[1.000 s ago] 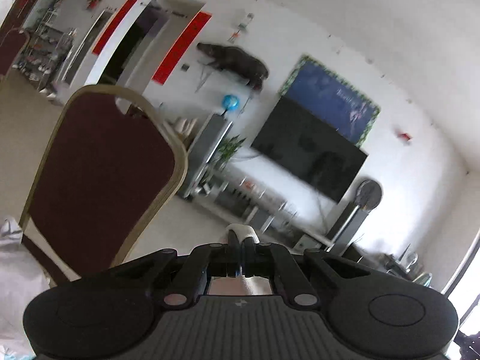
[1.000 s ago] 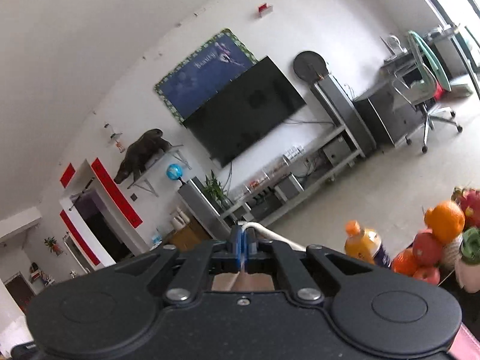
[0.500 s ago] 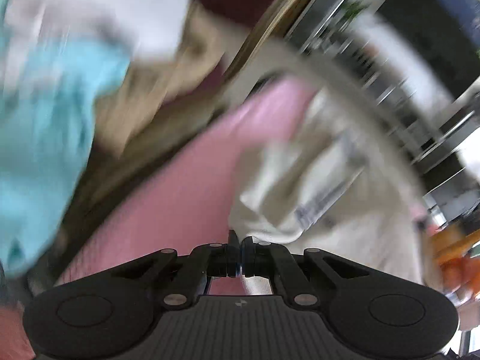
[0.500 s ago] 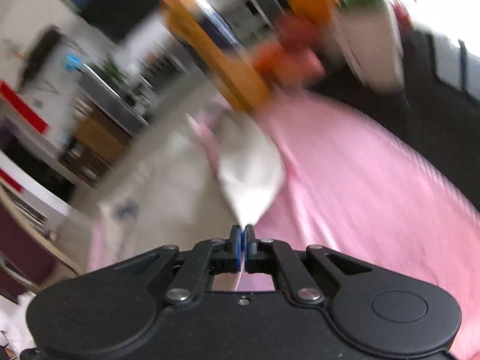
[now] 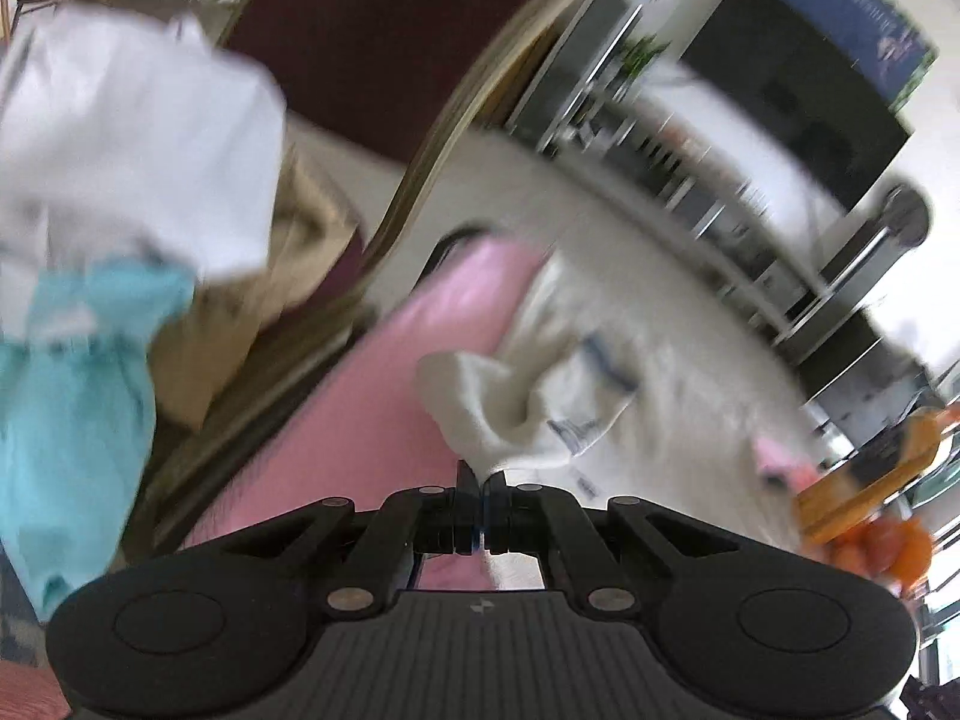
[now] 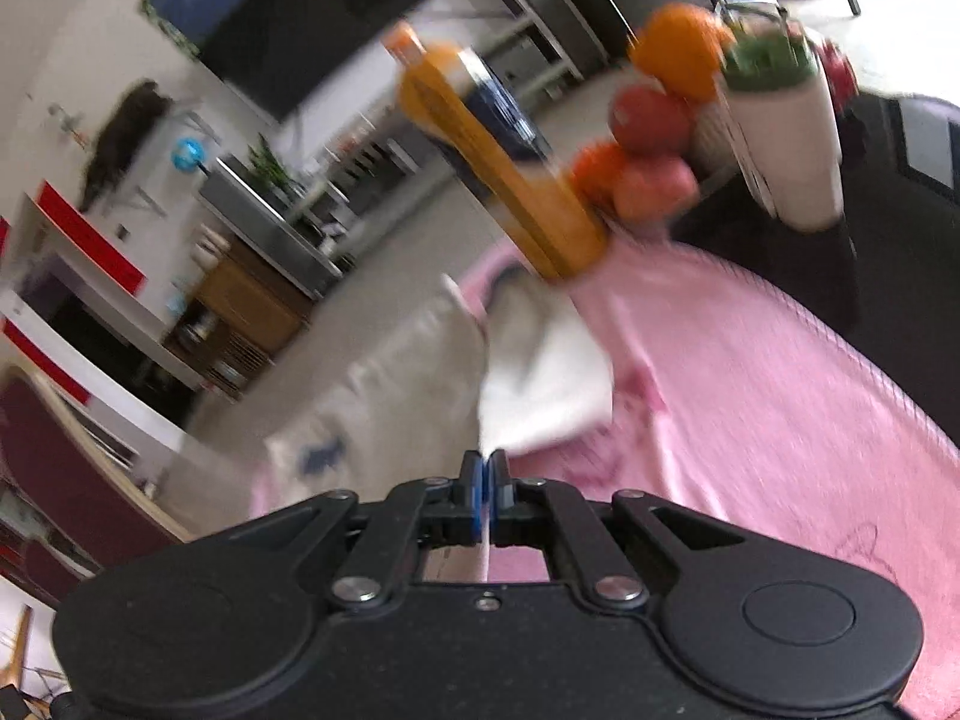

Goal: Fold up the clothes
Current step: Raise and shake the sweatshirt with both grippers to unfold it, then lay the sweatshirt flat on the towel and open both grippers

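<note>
White garment [image 5: 540,396] lies crumpled on pink cloth [image 5: 384,396], just ahead of both grippers; blue print on fabric. Left gripper [image 5: 480,480]: fingers together, clamped on garment edge. Right gripper [image 6: 485,462]: fingers together, clamped on garment corner [image 6: 540,396]. Far right: orange bottle [image 6: 492,162], fruit pile [image 6: 648,150], white pot [image 6: 786,144]. Far left: clothes heap [image 5: 120,180] on maroon chair [image 5: 390,42].

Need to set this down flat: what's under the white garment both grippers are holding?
Under the white garment lies the pink cloth spread on the table. Its far part hangs past that cloth's edge, over the floor. What the garment itself covers is hidden; the frames are blurred.
</note>
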`<state>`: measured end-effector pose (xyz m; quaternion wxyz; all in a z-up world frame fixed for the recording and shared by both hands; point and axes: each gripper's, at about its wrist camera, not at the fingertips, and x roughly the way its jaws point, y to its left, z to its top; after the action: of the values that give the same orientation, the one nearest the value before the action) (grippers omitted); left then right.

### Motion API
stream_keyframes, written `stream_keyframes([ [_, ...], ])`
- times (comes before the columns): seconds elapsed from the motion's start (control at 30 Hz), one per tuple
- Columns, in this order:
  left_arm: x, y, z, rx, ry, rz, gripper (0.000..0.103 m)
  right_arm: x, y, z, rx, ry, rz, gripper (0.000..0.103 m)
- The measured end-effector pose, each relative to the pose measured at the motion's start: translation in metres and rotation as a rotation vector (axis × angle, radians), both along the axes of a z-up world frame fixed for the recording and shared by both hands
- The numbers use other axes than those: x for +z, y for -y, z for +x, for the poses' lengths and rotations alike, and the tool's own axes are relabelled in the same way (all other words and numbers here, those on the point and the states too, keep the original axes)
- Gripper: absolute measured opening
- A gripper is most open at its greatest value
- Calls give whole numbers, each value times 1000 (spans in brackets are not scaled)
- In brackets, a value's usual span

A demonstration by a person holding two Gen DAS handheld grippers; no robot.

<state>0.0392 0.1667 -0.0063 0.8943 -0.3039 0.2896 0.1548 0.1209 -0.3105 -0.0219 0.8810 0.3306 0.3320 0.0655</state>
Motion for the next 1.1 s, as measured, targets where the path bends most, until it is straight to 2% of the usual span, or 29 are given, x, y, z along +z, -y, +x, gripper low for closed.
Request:
stream_keyframes([
  [0.1, 26, 5, -13, -16, 42, 26, 0, 27, 4, -16, 2, 44, -14, 2],
  [0.17, 24, 12, -18, -31, 12, 49, 0, 32, 6, -29, 10, 47, -44, 2],
  [0.27, -10, 23, -25, -44, -102, 78, 1, 14, 7, -47, 32, -5, -99, 2],
  [0.4, -83, 29, -28, -46, -340, 92, 1, -45, 6, -55, 66, -199, -142, 3],
  [0.43, -97, 30, -29, -52, -395, 100, 1, -59, 6, -56, 71, -253, -154, 7],
  [0.47, -102, 31, -31, -57, -424, 111, 2, -71, 8, -55, 78, -311, -162, 8],
  [0.5, -104, 33, -33, -62, -444, 123, 4, -70, 9, -57, 77, -313, -158, 8],
  [0.53, -107, 34, -35, -67, -464, 135, 5, -68, 11, -58, 77, -315, -153, 14],
  [0.57, -102, 35, -38, -64, -461, 150, 9, -66, 12, -59, 76, -314, -153, 21],
  [0.6, -93, 36, -41, -57, -445, 178, 12, -59, 12, -61, 72, -294, -184, 35],
  [0.63, -85, 37, -44, -49, -427, 210, 12, -51, 11, -64, 73, -267, -211, 37],
  [0.67, -76, 41, -46, -51, -405, 247, 12, -44, 10, -66, 75, -241, -232, 37],
  [0.73, -61, 51, -50, -81, -357, 305, 12, -39, 8, -69, 103, -211, -199, 37],
  [0.8, -60, 64, -49, -190, -338, 284, 15, -40, -3, -69, 161, -204, -149, 37],
  [0.93, -73, 95, -50, -391, -393, 207, 23, -58, -43, -71, 323, -255, -69, 37],
  [1.0, -82, 110, -53, -447, -419, 227, 26, -67, -69, -79, 415, -270, -79, 37],
  [1.1, -95, 130, -54, -502, -438, 288, 26, -75, -99, -85, 500, -254, -162, 39],
])
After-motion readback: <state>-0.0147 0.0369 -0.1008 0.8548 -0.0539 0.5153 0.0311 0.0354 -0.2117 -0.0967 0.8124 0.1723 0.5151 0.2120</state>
